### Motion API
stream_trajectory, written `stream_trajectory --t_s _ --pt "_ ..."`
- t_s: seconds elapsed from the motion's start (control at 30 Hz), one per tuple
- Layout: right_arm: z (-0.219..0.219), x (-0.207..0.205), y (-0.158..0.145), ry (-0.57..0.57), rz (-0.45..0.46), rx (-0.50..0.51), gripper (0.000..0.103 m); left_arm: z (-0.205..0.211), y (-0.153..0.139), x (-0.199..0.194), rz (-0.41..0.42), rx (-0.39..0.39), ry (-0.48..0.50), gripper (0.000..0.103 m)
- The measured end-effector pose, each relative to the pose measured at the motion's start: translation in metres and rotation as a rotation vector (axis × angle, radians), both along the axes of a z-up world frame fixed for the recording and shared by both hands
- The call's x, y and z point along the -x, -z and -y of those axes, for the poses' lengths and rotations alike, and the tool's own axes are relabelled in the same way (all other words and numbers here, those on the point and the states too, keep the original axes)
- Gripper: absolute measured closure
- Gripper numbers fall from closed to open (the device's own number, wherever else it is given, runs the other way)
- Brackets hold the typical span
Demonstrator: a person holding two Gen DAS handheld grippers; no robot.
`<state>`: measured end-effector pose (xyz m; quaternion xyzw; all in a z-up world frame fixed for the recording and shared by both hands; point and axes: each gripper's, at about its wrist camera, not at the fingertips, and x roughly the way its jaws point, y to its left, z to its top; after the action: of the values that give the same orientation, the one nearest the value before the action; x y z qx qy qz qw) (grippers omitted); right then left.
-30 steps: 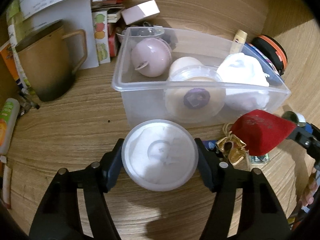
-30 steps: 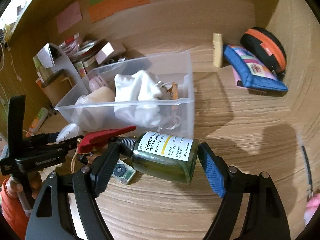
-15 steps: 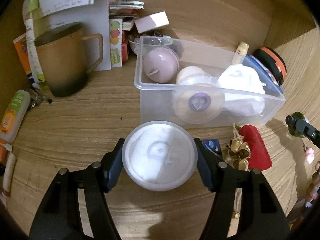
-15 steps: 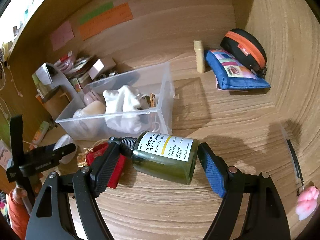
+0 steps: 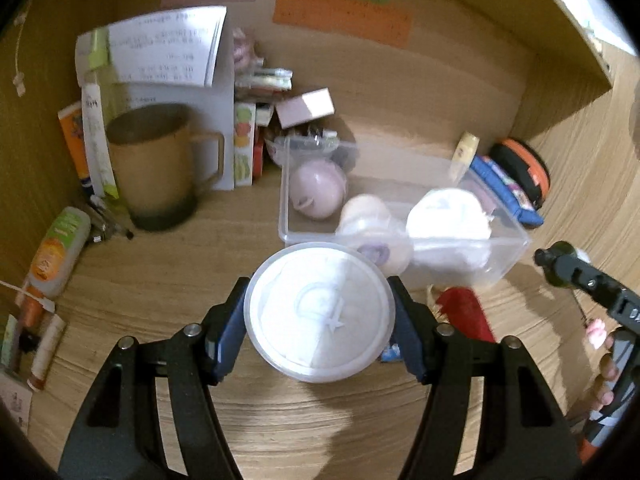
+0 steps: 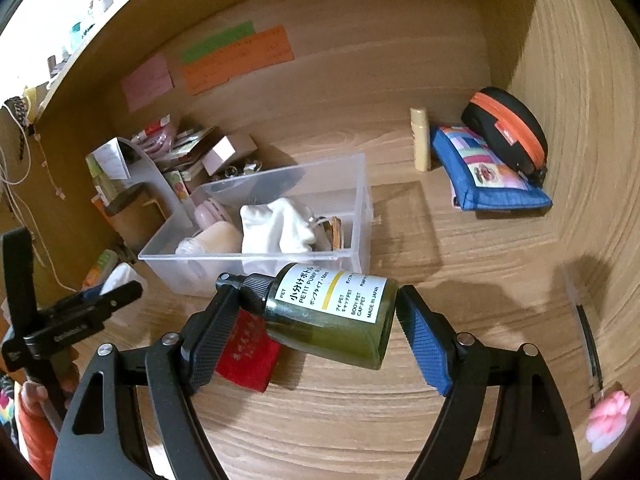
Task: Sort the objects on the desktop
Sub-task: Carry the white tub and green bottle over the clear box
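Observation:
My left gripper [image 5: 318, 328] is shut on a round white lidded container [image 5: 319, 311], held above the desk in front of the clear plastic bin [image 5: 508, 256]. My right gripper [image 6: 310, 322] is shut on a dark green pump bottle [image 6: 332, 320] with a white label, held sideways, near the bin's [image 6: 356, 216] front right corner. The bin holds a pink round case [image 5: 318, 190], a cream jar [image 5: 366, 216] and a white cloth [image 5: 448, 218]. A red pouch [image 6: 248, 354] lies on the desk under the bottle; it also shows in the left wrist view [image 5: 464, 314].
A brown mug [image 5: 156, 168] stands left of the bin, with papers and small boxes [image 5: 304, 106] behind. A green tube [image 5: 58, 252] lies at the far left. A blue pouch [image 6: 484, 172], black-orange case [image 6: 508, 132] and beige stick [image 6: 420, 138] sit at the back right.
Both grippers have risen and pulled back from the bin with their loads. The red pouch now lies on the desk in front of the bin.

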<state>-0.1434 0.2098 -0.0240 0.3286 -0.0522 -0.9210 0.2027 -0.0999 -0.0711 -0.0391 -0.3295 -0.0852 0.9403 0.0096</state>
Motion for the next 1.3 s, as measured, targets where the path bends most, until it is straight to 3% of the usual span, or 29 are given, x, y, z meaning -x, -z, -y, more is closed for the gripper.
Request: stream_trajectory --t_s 0.17,0.87,1.3 --pt "0.003 0.004 -0.010 -0.014 -0.010 0.013 0.025 -0.001 -0.015 -0.002 -0.037 0.011 0.010 0.038" --pt "0.023 0.045 -0.036 -0.078 -0.070 0.002 0.025 -0.017 -0.044 0.039 -0.043 0.078 0.031 0.038" --pt "0.044 0.078 -0.040 -0.123 -0.063 0.017 0.025 -0.033 -0.039 0.079 0.002 0.102 0.046 0.038"
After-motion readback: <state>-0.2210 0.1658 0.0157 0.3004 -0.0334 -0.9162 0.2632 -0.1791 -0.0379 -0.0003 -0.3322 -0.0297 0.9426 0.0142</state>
